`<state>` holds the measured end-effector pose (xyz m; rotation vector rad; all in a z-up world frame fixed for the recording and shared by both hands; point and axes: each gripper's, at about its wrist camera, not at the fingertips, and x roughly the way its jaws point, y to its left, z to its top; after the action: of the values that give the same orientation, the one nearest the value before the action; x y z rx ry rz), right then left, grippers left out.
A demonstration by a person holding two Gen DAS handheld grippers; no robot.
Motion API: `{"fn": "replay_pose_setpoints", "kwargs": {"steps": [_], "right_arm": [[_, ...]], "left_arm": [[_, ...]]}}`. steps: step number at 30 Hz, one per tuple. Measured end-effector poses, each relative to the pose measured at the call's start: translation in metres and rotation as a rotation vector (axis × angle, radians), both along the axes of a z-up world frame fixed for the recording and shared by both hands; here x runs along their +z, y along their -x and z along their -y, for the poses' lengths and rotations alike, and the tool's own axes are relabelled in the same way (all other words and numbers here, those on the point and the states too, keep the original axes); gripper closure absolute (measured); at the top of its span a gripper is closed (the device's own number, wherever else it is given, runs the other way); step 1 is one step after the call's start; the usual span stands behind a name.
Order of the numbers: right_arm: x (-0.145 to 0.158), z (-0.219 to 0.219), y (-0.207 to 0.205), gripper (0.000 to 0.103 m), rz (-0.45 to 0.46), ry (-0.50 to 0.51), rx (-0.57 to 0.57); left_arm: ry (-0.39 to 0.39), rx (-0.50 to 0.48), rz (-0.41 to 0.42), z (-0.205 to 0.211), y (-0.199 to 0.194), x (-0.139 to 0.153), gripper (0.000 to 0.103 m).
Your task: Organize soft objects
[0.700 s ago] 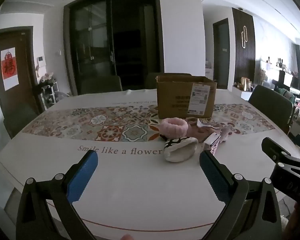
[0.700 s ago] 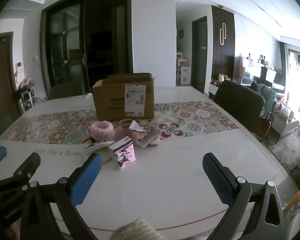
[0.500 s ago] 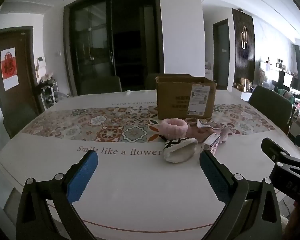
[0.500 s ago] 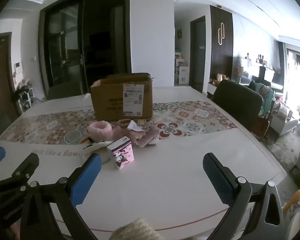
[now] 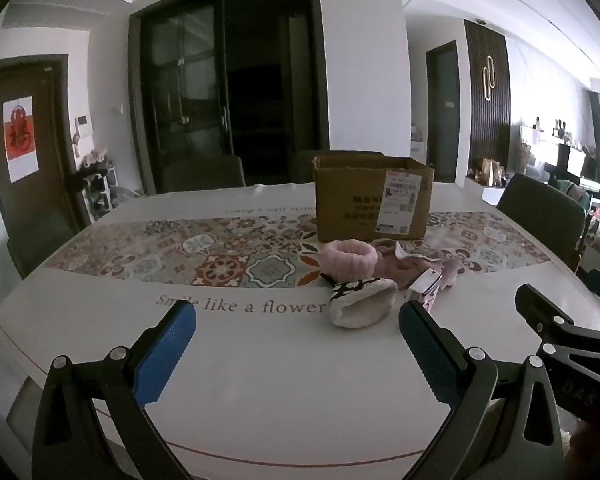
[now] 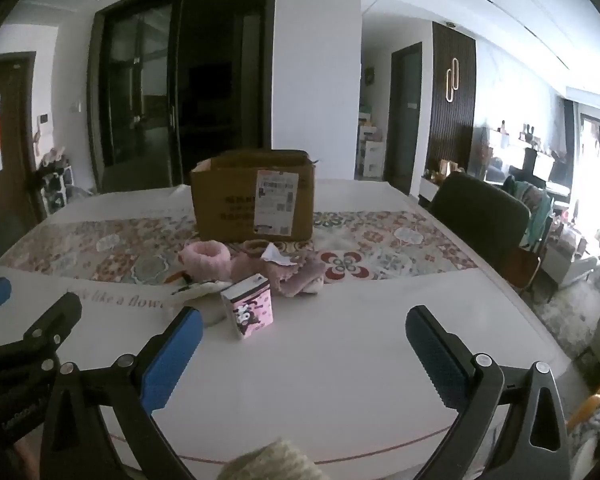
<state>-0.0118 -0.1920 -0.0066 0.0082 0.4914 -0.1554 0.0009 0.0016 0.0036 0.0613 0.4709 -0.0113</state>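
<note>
The white table (image 5: 260, 380) carries a cardboard box (image 6: 252, 200) on its patterned runner. In front of the box sits a pile of pink soft items (image 6: 260, 264). Left gripper (image 5: 296, 314) and right gripper (image 6: 302, 318) hover spread wide, grasping nothing, short of the pile.

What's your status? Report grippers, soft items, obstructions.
Left gripper and right gripper: jaws open, empty. Soft pile untouched before cardboard box. Pink carton stands nearest.
</note>
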Motion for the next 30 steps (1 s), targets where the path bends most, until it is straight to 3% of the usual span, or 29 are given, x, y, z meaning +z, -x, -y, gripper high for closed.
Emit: {"fn": "replay_pose_setpoints", "kwargs": {"steps": [30], "right_arm": [[0.000, 0.012, 0.001, 0.000, -0.012, -0.065, -0.031]], "left_arm": [[0.005, -0.017, 0.001, -0.001, 0.003, 0.000, 0.000]]}}
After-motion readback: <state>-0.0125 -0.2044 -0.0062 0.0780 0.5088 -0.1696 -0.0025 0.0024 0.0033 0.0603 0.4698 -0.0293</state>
